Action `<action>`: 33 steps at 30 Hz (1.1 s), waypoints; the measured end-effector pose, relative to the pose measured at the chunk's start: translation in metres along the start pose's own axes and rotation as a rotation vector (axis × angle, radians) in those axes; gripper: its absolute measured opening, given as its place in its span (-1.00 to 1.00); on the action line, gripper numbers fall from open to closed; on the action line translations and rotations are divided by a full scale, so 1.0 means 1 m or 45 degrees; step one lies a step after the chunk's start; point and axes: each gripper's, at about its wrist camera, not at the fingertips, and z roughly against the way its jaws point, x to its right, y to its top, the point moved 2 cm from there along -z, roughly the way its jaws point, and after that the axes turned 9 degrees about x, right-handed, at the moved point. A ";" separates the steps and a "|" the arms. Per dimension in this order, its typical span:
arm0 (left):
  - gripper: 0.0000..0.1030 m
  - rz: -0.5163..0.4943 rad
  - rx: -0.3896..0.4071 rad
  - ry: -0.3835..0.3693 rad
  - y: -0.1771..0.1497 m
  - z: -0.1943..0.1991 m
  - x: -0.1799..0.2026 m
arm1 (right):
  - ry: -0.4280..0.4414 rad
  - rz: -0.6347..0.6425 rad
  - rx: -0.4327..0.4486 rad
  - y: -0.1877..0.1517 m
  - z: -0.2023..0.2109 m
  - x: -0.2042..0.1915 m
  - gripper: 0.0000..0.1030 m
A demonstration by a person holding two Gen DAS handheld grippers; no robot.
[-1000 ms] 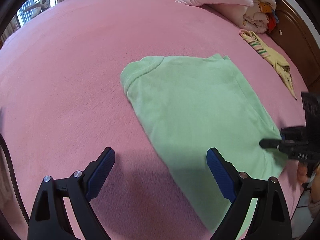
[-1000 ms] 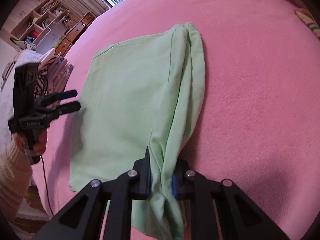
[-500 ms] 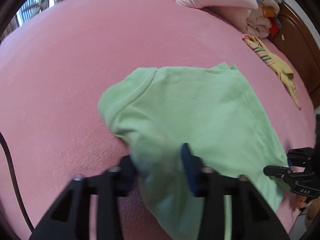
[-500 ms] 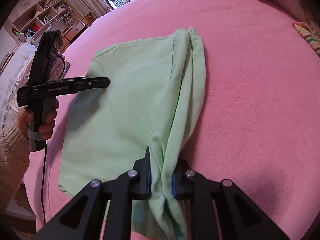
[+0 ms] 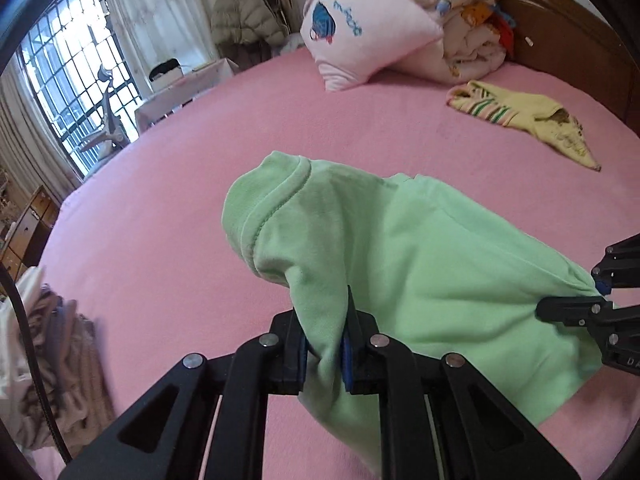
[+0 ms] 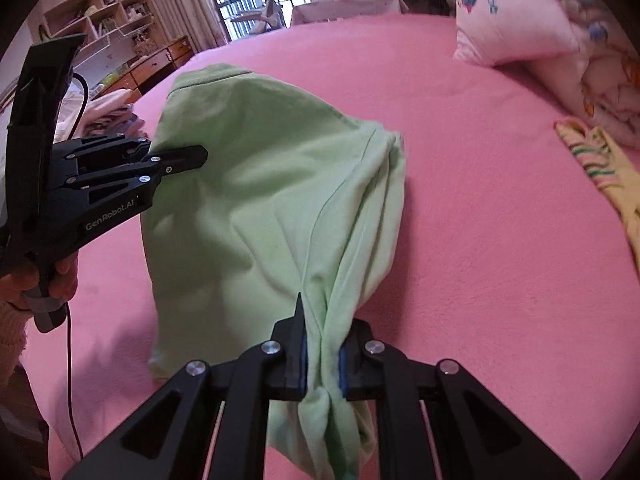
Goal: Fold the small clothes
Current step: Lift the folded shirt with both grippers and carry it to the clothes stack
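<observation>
Green shirt (image 5: 420, 264) stretched lengthwise between left tongs (image 5: 325, 346) and right tongs (image 6: 322, 362), both closing, gripping cloth.

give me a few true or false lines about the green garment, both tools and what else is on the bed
1. The left tool has green garment fabric between its pads. True.
2. The right tool is empty. False: green fabric is bunched between its pads.
3. The green garment lies flat on the pink bed. False: it is partly lifted and draped between the tools.
4. A yellow striped garment lies near the pillow. True.
5. The bed cover is blue. False: it is pink.
</observation>
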 end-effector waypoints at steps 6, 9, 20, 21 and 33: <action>-0.79 0.027 0.057 0.080 0.000 0.108 -0.028 | 0.036 0.077 0.124 0.014 0.084 -0.047 -0.80; -0.78 0.011 0.097 0.137 -0.004 0.165 -0.040 | 0.059 0.144 0.178 0.016 0.117 -0.077 -0.80; -0.78 0.037 0.163 0.394 -0.018 0.313 -0.137 | 0.283 0.302 0.307 0.053 0.139 -0.201 -0.80; -0.78 0.040 0.164 0.416 -0.018 0.316 -0.156 | 0.304 0.304 0.317 0.060 0.134 -0.209 -0.80; -0.78 0.046 0.085 0.539 -0.006 0.287 -0.387 | 0.528 0.192 0.379 0.168 0.016 -0.329 -0.80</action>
